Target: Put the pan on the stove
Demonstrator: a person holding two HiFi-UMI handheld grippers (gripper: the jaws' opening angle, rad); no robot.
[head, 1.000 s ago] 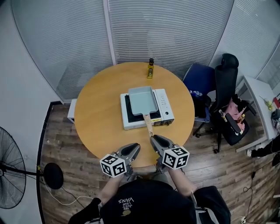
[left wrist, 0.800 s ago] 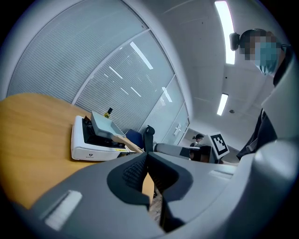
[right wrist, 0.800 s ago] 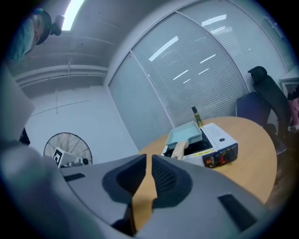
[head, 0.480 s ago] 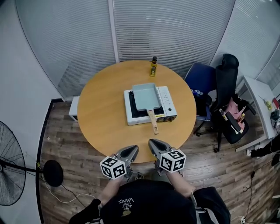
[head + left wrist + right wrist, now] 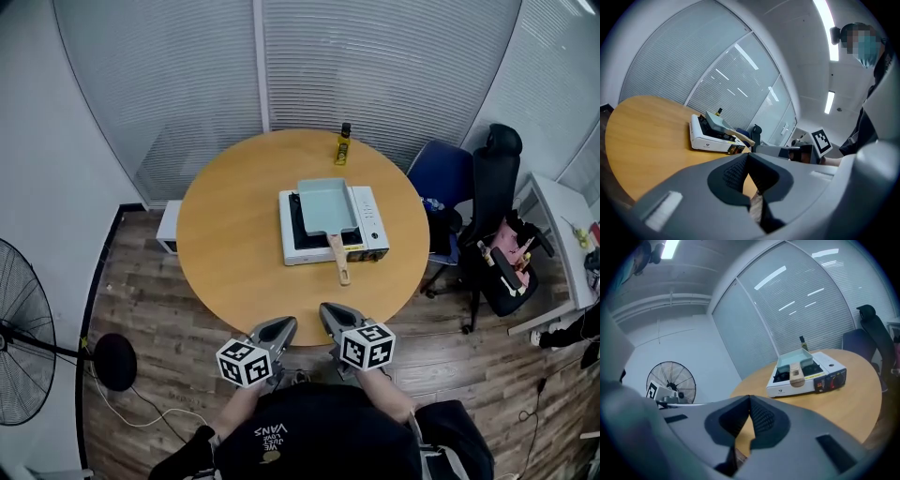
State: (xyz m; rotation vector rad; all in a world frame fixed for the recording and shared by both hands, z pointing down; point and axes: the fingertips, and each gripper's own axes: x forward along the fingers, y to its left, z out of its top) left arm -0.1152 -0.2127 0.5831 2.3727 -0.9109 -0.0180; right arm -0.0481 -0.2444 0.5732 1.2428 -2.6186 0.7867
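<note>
**Ana:** Where is the pan [image 5: 326,204]?

**Ben:** It sits on the stove [image 5: 367,217], on the left part, over the black burner. The white part with the knobs is to its right.

**Ana:** Which way does it point?

**Ben:** Its long way runs from the window side to the person. The box end is far away. The wood handle [image 5: 339,260] points at the person and leans a bit to the right. The end of the handle sticks out past the stove's near edge, over the table [image 5: 225,244].

**Ana:** What is around it, from left to right?

**Ben:** A fan [image 5: 19,347] stands on the floor at the far left, well apart from the table. Then comes the round table. Its left half is wide bare wood. The stove is a bit right of the middle. A small bottle [image 5: 343,145] stands near the far edge, behind the stove and not touching it. On the right a blue chair [image 5: 441,178] is just beside the table's rim. A black chair [image 5: 492,206] stands next to that.

**Ana:** And the grippers?

**Ben:** The left gripper [image 5: 284,323] is squeezed tight with nothing in it. The right gripper [image 5: 328,309] is tight and empty too. Its jaws have just closed the last bit. Both are side by side at the table's near edge. Bare wood lies between them and the handle.
</note>
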